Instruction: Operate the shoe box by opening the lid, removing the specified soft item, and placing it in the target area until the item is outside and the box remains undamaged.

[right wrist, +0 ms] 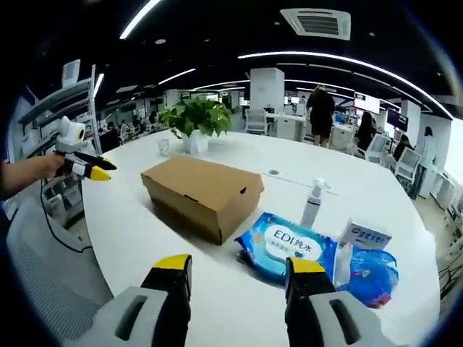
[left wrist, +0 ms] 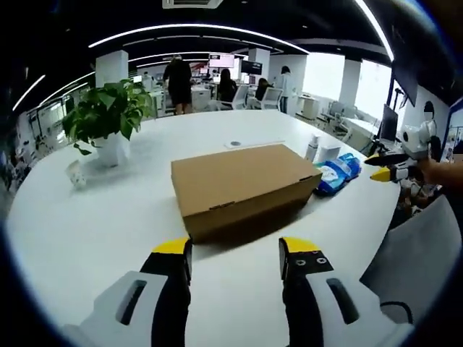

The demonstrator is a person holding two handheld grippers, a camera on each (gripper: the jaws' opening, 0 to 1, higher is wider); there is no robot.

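A brown cardboard shoe box [left wrist: 239, 184] lies on the white table with its lid down. My left gripper [left wrist: 235, 254] hovers just in front of it, jaws open and empty. In the right gripper view the same box [right wrist: 202, 191] sits ahead and to the left of my right gripper [right wrist: 237, 273], which is open with nothing between its jaws. The right gripper [left wrist: 385, 168] also appears at the right edge of the left gripper view, held by a hand. The left gripper [right wrist: 85, 165] appears at the left of the right gripper view.
A potted plant [left wrist: 108, 119] stands on the white table [left wrist: 87, 231] beyond the box. Blue wet-wipe packs [right wrist: 300, 249], a spray bottle [right wrist: 312, 202] and a small white carton [right wrist: 365, 235] lie beside the box. Grey chair backs [left wrist: 419, 253] flank the table edge. People stand far back.
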